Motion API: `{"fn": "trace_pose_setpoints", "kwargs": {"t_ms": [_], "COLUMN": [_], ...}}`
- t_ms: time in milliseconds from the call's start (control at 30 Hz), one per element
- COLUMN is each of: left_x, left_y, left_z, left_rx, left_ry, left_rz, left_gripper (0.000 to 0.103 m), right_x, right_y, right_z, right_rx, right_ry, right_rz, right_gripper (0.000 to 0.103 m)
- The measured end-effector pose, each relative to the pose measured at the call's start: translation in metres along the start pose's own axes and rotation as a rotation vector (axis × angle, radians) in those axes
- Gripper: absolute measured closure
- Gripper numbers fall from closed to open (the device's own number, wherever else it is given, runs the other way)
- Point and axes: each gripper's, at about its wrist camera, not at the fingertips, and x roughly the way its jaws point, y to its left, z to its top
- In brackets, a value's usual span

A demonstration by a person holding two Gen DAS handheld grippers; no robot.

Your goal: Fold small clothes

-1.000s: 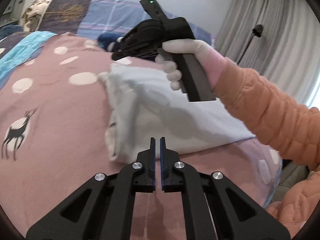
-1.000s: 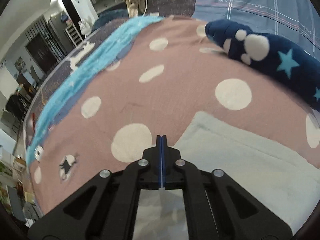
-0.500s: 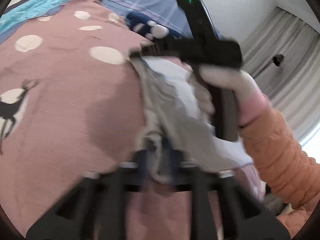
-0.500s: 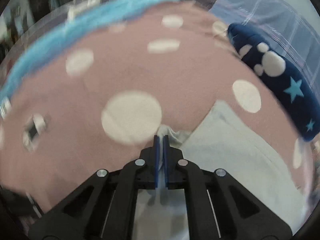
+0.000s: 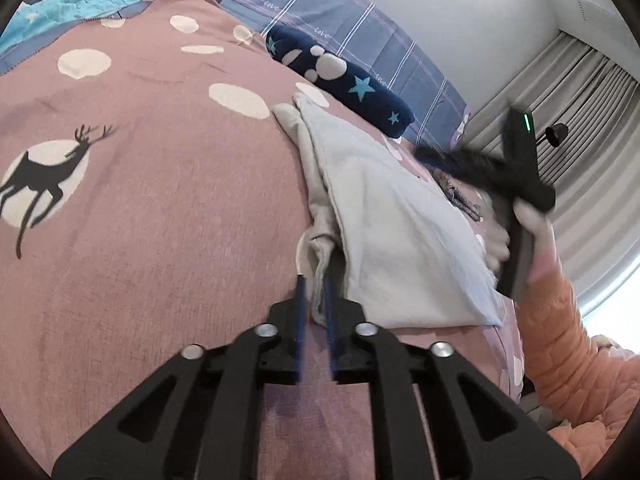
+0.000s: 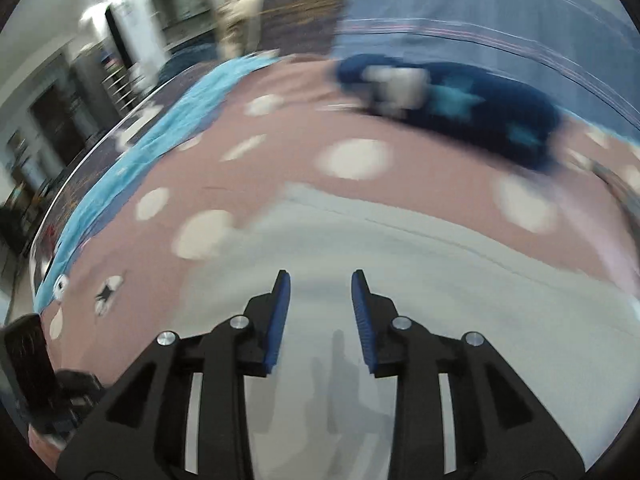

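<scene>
Since garment [image 5: 392, 216] is thin, limp grey cloth lying folded on pink bedspread [image 5: 160, 184] beside navy star pillow [image 5: 340, 76]: light, floppy, best pinched at hem or corner. Left gripper [image 5: 316, 280] parting slightly, hem fold between pads, no clear pinch. Right gripper [image 6: 320, 276] spreading above garment, nothing between pads.
</scene>
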Motion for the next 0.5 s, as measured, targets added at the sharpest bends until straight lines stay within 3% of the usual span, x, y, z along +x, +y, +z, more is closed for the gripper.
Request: {"fn": "trace_pose_setpoints", "kwargs": {"t_ms": [133, 200, 233, 300, 367, 400, 433, 500], "left_x": [-0.011, -0.010, -0.009, 0.003, 0.024, 0.029, 0.028, 0.026], "left_y": [-0.016, -0.027, -0.029, -0.032, -0.031, -0.031, -0.034, -0.036], "left_z": [0.007, 0.012, 0.013, 0.014, 0.010, 0.008, 0.009, 0.011], "left_rx": [0.057, 0.097, 0.108, 0.124, 0.161, 0.175, 0.187, 0.189], "left_ry": [-0.046, -0.052, -0.049, -0.021, 0.034, 0.042, 0.030, 0.029], "left_rz": [0.020, 0.025, 0.033, 0.060, 0.156, 0.175, 0.189, 0.235], "left_gripper": [0.083, 0.074, 0.071, 0.060, 0.059, 0.059, 0.059, 0.059], "right_x": [-0.068, -0.097, -0.113, -0.123, -0.117, -0.104, -0.099, -0.096], "right_y": [-0.133, -0.195, -0.234, -0.277, -0.291, -0.292, -0.290, -0.281], "right_z": [-0.033, -0.052, -0.068, -0.092, -0.108, -0.114, -0.116, -0.116], "right_rx": [0.271, 0.444, 0.564, 0.703, 0.721, 0.673, 0.632, 0.540], "right_ry": [-0.074, -0.111, -0.133, -0.121, -0.098, -0.037, -0.024, -0.017], "right_rz": [-0.224, -0.321, -0.334, -0.294, -0.206, -0.181, -0.203, -0.331], "right_gripper": [0.072, 0.073, 0.073, 0.073, 0.068, 0.070, 0.083, 0.091]}}
